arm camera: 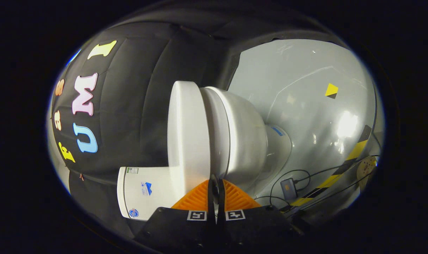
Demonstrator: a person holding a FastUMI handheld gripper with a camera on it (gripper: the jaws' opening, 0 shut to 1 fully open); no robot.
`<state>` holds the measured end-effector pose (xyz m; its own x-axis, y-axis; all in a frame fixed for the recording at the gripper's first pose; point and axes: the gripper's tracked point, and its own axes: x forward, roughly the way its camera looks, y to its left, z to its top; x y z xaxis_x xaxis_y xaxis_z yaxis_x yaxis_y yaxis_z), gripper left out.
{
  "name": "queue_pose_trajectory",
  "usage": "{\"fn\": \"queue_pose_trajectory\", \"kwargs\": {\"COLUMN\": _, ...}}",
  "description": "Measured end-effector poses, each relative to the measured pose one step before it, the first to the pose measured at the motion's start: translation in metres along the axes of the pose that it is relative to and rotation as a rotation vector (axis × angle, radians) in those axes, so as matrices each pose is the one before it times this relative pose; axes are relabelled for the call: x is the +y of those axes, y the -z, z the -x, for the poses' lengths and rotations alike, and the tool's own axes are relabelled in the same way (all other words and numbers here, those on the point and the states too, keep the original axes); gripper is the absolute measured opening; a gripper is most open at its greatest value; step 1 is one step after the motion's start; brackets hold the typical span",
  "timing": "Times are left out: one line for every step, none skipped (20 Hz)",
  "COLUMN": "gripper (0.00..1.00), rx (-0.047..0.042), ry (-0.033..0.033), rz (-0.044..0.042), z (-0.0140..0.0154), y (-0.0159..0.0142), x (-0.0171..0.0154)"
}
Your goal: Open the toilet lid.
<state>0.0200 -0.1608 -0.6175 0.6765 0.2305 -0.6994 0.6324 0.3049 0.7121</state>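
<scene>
The view is rolled on its side. A white toilet stands against the booth's wall, with its lid lying down on the seat and bowl. The white tank sits behind the lid. My gripper is shut, its two fingers pressed together with only a thin dark slit between them. The fingertips rest right at the seam where the lid's edge meets the seat rim, close to the hinge end by the tank. Nothing shows between the fingers.
The glossy grey floor spreads beside the bowl. On it lie a small grey box with cables, a strip of yellow-and-black tape, a yellow-and-black square marker and a round wooden disc.
</scene>
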Motion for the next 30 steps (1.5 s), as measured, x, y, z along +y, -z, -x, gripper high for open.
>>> {"fn": "queue_pose_trajectory", "kwargs": {"gripper": 0.05, "rx": 0.0025, "ry": 0.01323, "rz": 0.02462, "z": 0.00119, "y": 0.00097, "x": 0.00105}}
{"fn": "queue_pose_trajectory", "kwargs": {"gripper": 0.05, "rx": 0.0071, "ry": 0.01958, "rz": 0.03434, "z": 0.00069, "y": 0.0042, "x": 0.00066}}
{"fn": "queue_pose_trajectory", "kwargs": {"gripper": 0.05, "rx": 0.00235, "ry": 0.01042, "rz": 0.03193, "z": 0.002, "y": 0.00048, "x": 0.00401}}
{"fn": "queue_pose_trajectory", "kwargs": {"gripper": 0.05, "rx": -0.00401, "ry": 0.00265, "rz": 0.02187, "z": 0.00374, "y": -0.00179, "x": 0.00781}}
{"fn": "queue_pose_trajectory", "kwargs": {"gripper": 0.05, "rx": -0.00447, "ry": 0.00332, "rz": 0.02546, "z": 0.00325, "y": -0.00088, "x": 0.00746}}
{"fn": "queue_pose_trajectory", "kwargs": {"gripper": 0.05, "rx": -0.00696, "ry": 0.00788, "rz": 0.03189, "z": 0.00531, "y": -0.0009, "x": 0.00645}}
{"fn": "queue_pose_trajectory", "kwargs": {"gripper": 0.05, "rx": -0.00869, "ry": 0.01184, "rz": 0.03268, "z": 0.0035, "y": -0.00137, "x": 0.00689}}
{"fn": "queue_pose_trajectory", "kwargs": {"gripper": 0.05, "rx": -0.00886, "ry": 0.01263, "rz": 0.02911, "z": 0.00299, "y": -0.00059, "x": 0.00699}}
{"fn": "queue_pose_trajectory", "kwargs": {"gripper": 0.05, "rx": -0.00935, "ry": 0.01212, "rz": 0.02155, "z": 0.00408, "y": -0.00182, "x": 0.00646}}
{"fn": "queue_pose_trajectory", "kwargs": {"gripper": 0.05, "rx": -0.00984, "ry": 0.00904, "rz": 0.01668, "z": 0.00459, "y": -0.00029, "x": 0.00744}}
{"fn": "queue_pose_trajectory", "kwargs": {"gripper": 0.05, "rx": -0.00941, "ry": 0.00371, "rz": 0.01661, "z": 0.00529, "y": -0.00092, "x": 0.00764}}
{"fn": "queue_pose_trajectory", "kwargs": {"gripper": 0.05, "rx": -0.00801, "ry": 0.00017, "rz": 0.02048, "z": 0.00559, "y": 0.00037, "x": 0.00914}}
{"fn": "queue_pose_trajectory", "kwargs": {"gripper": 0.05, "rx": -0.00962, "ry": -0.00176, "rz": 0.02494, "z": 0.00477, "y": -0.00065, "x": 0.00952}}
{"fn": "queue_pose_trajectory", "kwargs": {"gripper": 0.05, "rx": -0.00853, "ry": 0.00066, "rz": 0.0264, "z": 0.00391, "y": -0.00092, "x": 0.00935}}
{"fn": "queue_pose_trajectory", "kwargs": {"gripper": 0.05, "rx": -0.00904, "ry": 0.0056, "rz": 0.02722, "z": 0.00399, "y": -0.00131, "x": 0.00872}}
{"fn": "queue_pose_trajectory", "kwargs": {"gripper": 0.05, "rx": -0.00788, "ry": 0.01059, "rz": 0.0308, "z": 0.00406, "y": 0.00002, "x": 0.00805}}
{"fn": "queue_pose_trajectory", "kwargs": {"gripper": 0.05, "rx": -0.00776, "ry": 0.01353, "rz": 0.03511, "z": 0.00407, "y": -0.00125, "x": 0.00749}}
{"fn": "queue_pose_trajectory", "kwargs": {"gripper": 0.05, "rx": -0.00876, "ry": 0.01444, "rz": 0.03514, "z": 0.004, "y": -0.00053, "x": 0.00888}}
{"fn": "queue_pose_trajectory", "kwargs": {"gripper": 0.05, "rx": -0.00932, "ry": 0.01176, "rz": 0.03414, "z": 0.00393, "y": -0.0013, "x": 0.00905}}
{"fn": "queue_pose_trajectory", "kwargs": {"gripper": 0.05, "rx": -0.00997, "ry": 0.00872, "rz": 0.03046, "z": 0.00364, "y": -0.00053, "x": 0.00958}}
{"fn": "queue_pose_trajectory", "kwargs": {"gripper": 0.05, "rx": -0.00915, "ry": 0.00688, "rz": 0.02472, "z": 0.00422, "y": -0.00108, "x": 0.00827}}
{"fn": "queue_pose_trajectory", "kwargs": {"gripper": 0.05, "rx": -0.00728, "ry": 0.00767, "rz": 0.02169, "z": 0.00335, "y": -0.0002, "x": 0.00645}}
{"fn": "queue_pose_trajectory", "kwargs": {"gripper": 0.05, "rx": -0.00543, "ry": 0.00717, "rz": 0.01989, "z": 0.00322, "y": -0.00073, "x": 0.00619}}
{"fn": "queue_pose_trajectory", "kwargs": {"gripper": 0.05, "rx": -0.00525, "ry": 0.00605, "rz": 0.01693, "z": 0.00168, "y": 0.00053, "x": 0.00708}}
{"fn": "queue_pose_trajectory", "kwargs": {"gripper": 0.05, "rx": -0.00518, "ry": 0.00441, "rz": 0.01508, "z": 0.00217, "y": -0.0004, "x": 0.00608}}
{"fn": "queue_pose_trajectory", "kwargs": {"gripper": 0.05, "rx": -0.00384, "ry": 0.00437, "rz": 0.01398, "z": 0.00267, "y": -0.00041, "x": 0.00613}}
{"fn": "queue_pose_trajectory", "kwargs": {"gripper": 0.05, "rx": -0.00477, "ry": 0.00386, "rz": 0.01595, "z": 0.00255, "y": -0.00048, "x": 0.00658}}
{"fn": "queue_pose_trajectory", "kwargs": {"gripper": 0.05, "rx": -0.00501, "ry": 0.00391, "rz": 0.01625, "z": 0.00283, "y": -0.0011, "x": 0.006}}
{"fn": "queue_pose_trajectory", "kwargs": {"gripper": 0.05, "rx": -0.00488, "ry": 0.00527, "rz": 0.01595, "z": 0.00155, "y": -0.00109, "x": 0.00654}}
{"fn": "queue_pose_trajectory", "kwargs": {"gripper": 0.05, "rx": -0.00536, "ry": 0.00587, "rz": 0.0175, "z": 0.00169, "y": -0.00035, "x": 0.00686}}
